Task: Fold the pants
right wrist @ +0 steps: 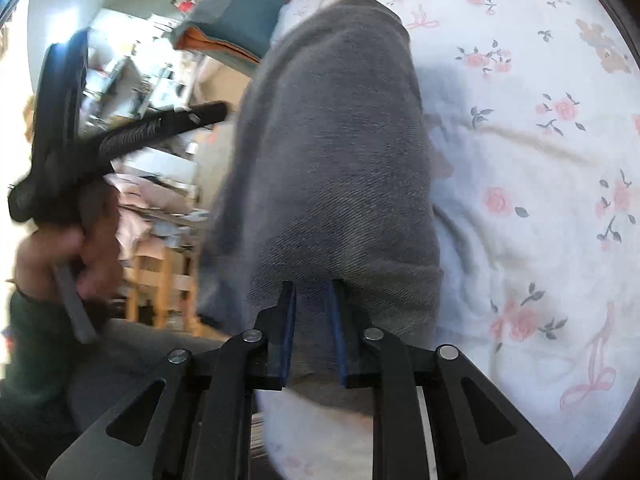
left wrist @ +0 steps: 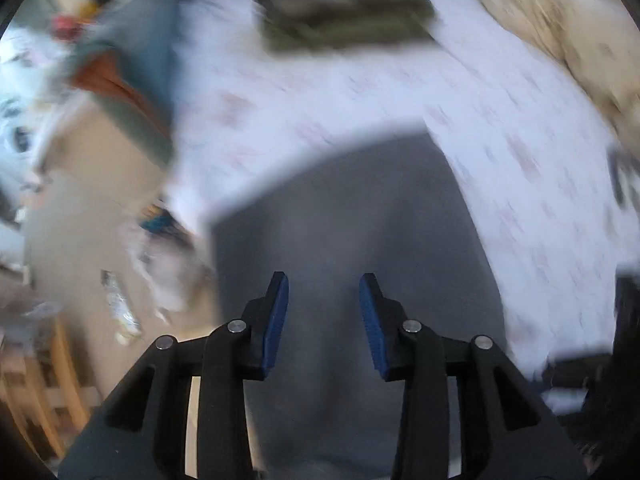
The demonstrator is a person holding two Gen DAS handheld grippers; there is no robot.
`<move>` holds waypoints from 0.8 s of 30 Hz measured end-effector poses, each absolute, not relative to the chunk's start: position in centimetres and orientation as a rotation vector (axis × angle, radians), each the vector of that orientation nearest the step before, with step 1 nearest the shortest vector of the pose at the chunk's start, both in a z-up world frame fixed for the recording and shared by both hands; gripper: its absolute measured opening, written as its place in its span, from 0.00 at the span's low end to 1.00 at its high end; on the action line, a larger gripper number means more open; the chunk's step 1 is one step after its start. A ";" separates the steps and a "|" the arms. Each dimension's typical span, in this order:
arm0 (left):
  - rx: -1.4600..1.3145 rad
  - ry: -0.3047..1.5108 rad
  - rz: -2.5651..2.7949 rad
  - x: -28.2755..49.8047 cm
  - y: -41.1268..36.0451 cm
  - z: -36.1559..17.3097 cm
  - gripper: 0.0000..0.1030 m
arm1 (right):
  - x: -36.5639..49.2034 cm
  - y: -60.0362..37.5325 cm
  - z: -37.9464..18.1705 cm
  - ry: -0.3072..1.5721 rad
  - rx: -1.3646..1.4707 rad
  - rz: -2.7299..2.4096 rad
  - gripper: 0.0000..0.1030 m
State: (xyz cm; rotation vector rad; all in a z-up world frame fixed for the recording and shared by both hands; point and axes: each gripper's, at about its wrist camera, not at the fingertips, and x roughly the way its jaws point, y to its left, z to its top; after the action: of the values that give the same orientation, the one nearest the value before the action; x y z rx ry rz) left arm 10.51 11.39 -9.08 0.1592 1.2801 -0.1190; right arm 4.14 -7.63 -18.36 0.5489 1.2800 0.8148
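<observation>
The grey pants (left wrist: 344, 216) lie on a floral bedsheet (left wrist: 500, 152); the left wrist view is blurred by motion. My left gripper (left wrist: 323, 290) is open above the grey fabric, with nothing between its blue pads. In the right wrist view the pants (right wrist: 340, 152) stretch away in a long folded strip. My right gripper (right wrist: 314, 292) is shut on the near edge of the pants, with fabric between its blue pads. The left gripper also shows in the right wrist view (right wrist: 80, 128), held in a hand at the left, beside the pants.
A folded olive garment (left wrist: 340, 8) lies at the far end of the bed. A teal and orange folded item (left wrist: 128, 80) sits at the bed's left edge. A beige blanket (left wrist: 560, 40) is at the far right. Wooden furniture (right wrist: 160, 280) and clutter stand off the bed's left side.
</observation>
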 end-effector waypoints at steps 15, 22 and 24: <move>0.044 1.419 -0.103 12.6 11.3 -12.9 0.31 | 3.7 -9.6 -25.7 1.315 0.945 0.735 0.93; -0.030 1.385 -0.107 12.7 12.2 -11.6 0.31 | 4.0 -8.7 -23.7 1.276 0.835 0.713 0.48; -0.064 1.291 -0.077 12.8 12.7 -9.5 0.39 | 5.0 -10.2 -21.5 1.228 0.834 0.747 0.46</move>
State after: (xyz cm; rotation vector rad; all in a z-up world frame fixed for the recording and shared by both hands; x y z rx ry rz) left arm 12.84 12.69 -9.50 -0.0637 1.2909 -0.0770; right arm 4.95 -10.21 -21.55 0.8341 1.2282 0.7465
